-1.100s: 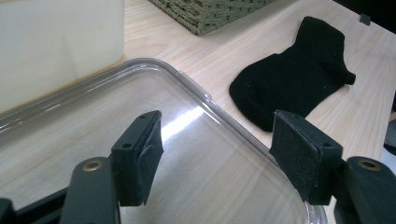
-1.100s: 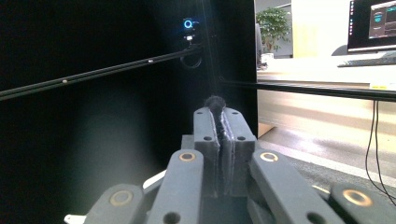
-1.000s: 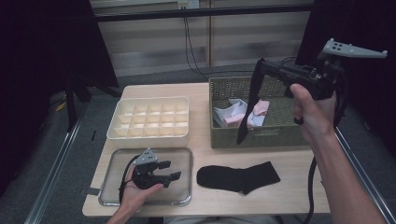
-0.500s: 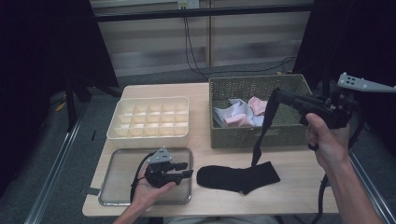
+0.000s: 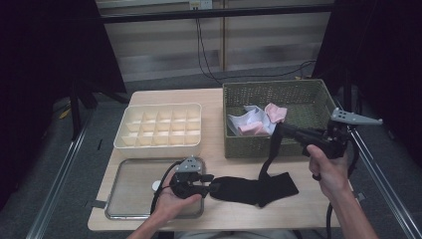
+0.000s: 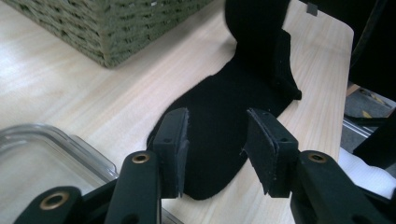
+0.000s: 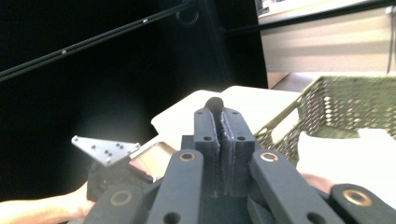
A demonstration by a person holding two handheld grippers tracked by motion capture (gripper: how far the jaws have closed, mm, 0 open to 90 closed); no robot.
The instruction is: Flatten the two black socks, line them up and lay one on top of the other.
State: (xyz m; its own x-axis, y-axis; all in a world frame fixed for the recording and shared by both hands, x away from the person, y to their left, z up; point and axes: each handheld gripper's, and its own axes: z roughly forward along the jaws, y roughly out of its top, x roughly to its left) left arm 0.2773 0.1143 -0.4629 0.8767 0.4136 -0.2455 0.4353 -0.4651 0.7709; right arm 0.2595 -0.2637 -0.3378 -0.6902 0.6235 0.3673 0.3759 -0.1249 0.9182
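Lowering the second black sock [image 5: 268,159] from above the basket [image 5: 303,88] in our shut right gripper [image 5: 279,127], we now drape it over the first sock [image 5: 239,189] near the tabletop's front edge, while our left gripper [image 6: 215,144], half open after closing, straddles the first sock's end ungripped.

From my remote station I note a matt black knit sock [image 5: 249,189] lying soft and lint-free on the table [image 5: 219,124], a pale wood-grain top with a smooth satin finish. The basket [image 5: 278,92] is coarse woven olive wicker. The tray [image 5: 132,184] looks like brushed metal with a glossy rim. The divided organiser box [image 5: 159,130] is smooth cream plastic. The left gripper [image 6: 217,144] has matt black plastic jaws with rubbery, rough-edged pads [image 6: 180,154].
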